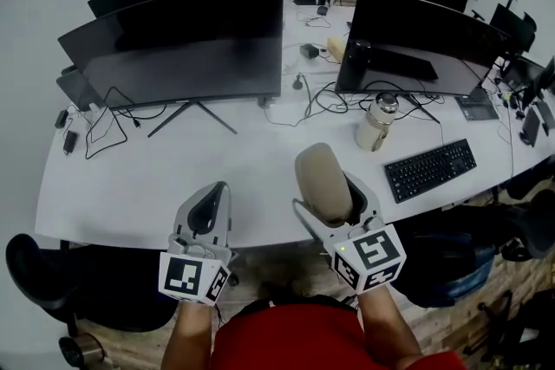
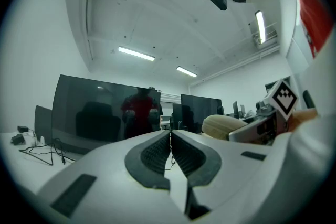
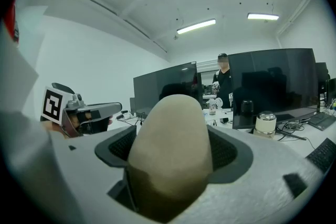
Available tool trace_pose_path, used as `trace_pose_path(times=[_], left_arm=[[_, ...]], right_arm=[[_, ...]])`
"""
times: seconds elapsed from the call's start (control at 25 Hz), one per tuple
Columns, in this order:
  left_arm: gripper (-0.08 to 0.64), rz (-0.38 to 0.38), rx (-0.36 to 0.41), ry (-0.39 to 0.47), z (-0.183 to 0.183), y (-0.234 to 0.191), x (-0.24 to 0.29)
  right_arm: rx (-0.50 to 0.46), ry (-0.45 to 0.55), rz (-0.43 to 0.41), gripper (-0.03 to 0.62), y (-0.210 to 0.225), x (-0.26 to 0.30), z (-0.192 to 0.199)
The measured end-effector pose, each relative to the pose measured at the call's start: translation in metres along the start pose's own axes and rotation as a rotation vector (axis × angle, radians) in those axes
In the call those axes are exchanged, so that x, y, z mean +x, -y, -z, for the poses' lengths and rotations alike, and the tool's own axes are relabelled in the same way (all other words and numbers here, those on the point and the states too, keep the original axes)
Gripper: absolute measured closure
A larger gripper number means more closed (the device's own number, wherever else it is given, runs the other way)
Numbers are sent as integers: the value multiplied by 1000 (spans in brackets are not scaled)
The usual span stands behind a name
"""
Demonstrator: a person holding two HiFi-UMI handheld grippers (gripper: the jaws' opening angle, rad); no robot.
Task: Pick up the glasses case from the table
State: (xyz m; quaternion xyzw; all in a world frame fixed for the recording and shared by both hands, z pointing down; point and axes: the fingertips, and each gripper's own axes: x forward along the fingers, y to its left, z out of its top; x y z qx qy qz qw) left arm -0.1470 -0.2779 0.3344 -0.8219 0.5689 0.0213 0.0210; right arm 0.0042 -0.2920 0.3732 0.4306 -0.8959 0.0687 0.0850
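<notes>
The left gripper [image 1: 211,202], its jaws closed together on nothing, hangs over the near edge of the table [image 1: 130,204]. Just beside it, the right gripper [image 1: 338,208] is clamped on the closed beige glasses case [image 1: 323,178], which is raised above that edge. Bare tabletop lies ahead, with a lidded tumbler [image 1: 376,122] and a keyboard [image 1: 430,170] further right.

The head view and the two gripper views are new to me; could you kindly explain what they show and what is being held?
There is no robot here: a person holds a two-finger gripper in each hand. The head view comes from a camera on the person's head, looking down at a white table with monitors, a keyboard and a beige flask. Each gripper view comes from a camera riding on that gripper. The left gripper is empty, its fingers closed together. The right gripper grips the beige glasses case, held up off the table.
</notes>
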Motion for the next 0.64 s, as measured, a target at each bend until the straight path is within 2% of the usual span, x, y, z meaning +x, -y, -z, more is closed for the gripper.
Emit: trace_pose_path(times=[0.64], left_arm=[[549, 21, -10, 1, 3, 7, 3]], right_arm=[[15, -14, 18, 189, 4, -3, 7]])
